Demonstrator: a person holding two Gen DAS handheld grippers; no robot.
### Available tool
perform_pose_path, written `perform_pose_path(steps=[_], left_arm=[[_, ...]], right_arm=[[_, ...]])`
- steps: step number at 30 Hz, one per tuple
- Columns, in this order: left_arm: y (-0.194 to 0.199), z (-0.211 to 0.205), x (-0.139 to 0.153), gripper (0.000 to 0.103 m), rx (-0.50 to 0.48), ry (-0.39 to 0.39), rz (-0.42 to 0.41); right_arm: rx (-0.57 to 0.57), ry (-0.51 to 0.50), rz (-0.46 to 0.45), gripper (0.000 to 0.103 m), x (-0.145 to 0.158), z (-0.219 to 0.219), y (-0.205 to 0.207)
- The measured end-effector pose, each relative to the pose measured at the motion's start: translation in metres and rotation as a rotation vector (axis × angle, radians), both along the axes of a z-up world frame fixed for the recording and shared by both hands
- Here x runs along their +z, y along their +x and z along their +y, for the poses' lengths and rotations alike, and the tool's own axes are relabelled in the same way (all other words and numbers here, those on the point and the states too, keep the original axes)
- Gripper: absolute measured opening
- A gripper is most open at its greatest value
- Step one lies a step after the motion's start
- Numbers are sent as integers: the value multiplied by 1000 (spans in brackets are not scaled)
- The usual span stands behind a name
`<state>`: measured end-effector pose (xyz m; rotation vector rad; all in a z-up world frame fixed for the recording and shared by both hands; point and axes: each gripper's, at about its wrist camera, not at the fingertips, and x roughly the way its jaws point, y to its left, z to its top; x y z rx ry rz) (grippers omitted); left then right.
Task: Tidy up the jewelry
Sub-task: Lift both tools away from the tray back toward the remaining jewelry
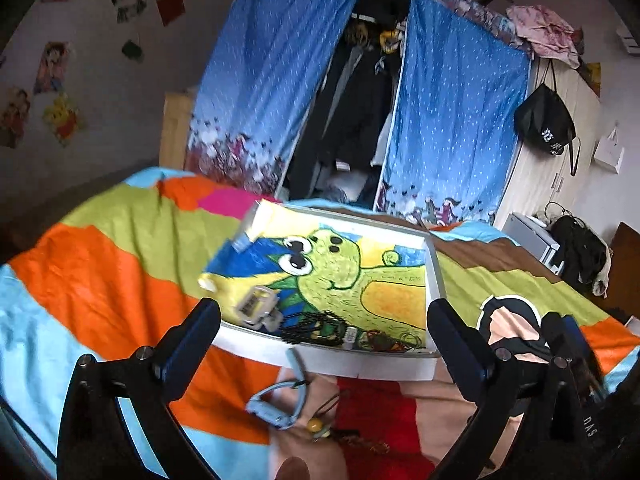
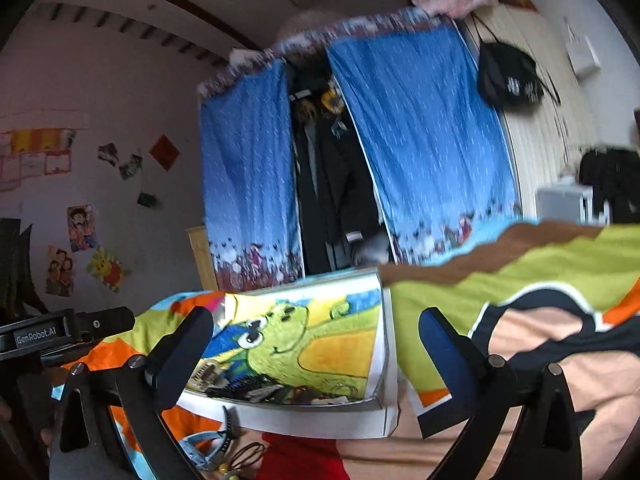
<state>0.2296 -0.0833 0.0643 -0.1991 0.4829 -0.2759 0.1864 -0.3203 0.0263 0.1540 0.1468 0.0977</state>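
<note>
A shallow white box [image 1: 328,361] [image 2: 320,420] with a green cartoon dinosaur drawn on its floor lies on the bed. Along its near wall sit a black bead necklace [image 1: 312,326] [image 2: 248,386], a small clear case with a barcode [image 1: 256,304] [image 2: 204,374] and thin hair ties [image 1: 408,340]. On the bedspread in front of the box lie a light blue watch [image 1: 276,404] [image 2: 204,446] and a dark cord with a yellow bead [image 1: 315,425]. My left gripper [image 1: 323,312] hangs open above them, holding nothing. My right gripper [image 2: 316,320] is open and empty too, facing the box.
The bedspread [image 1: 120,260] has bold orange, green and blue patches. Behind the bed stands a wardrobe with blue curtains [image 1: 452,120], parted over dark clothes. A black bag [image 1: 544,120] hangs on the pale cupboard at the right. The left gripper's body [image 2: 36,336] shows at the right view's left edge.
</note>
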Motion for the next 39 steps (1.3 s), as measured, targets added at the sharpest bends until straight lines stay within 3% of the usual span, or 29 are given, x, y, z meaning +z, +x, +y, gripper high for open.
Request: perform_pose_path(steps=[6, 16, 29, 34, 39], left_arm=[[-46, 24, 6, 101, 36, 12, -49], [-111, 48, -7, 101, 60, 101, -42], [-156, 66, -57, 101, 40, 172, 64], [-150, 70, -75, 101, 35, 197, 158], [-138, 72, -95, 101, 11, 225, 260]], right_arm=[[4, -36, -59, 103, 6, 17, -49], [25, -49, -24, 103, 5, 35, -102], [-23, -22, 206, 103, -21, 51, -140], [-58, -36, 304, 103, -34, 54, -133], [-61, -27, 464, 103, -52, 51, -110]])
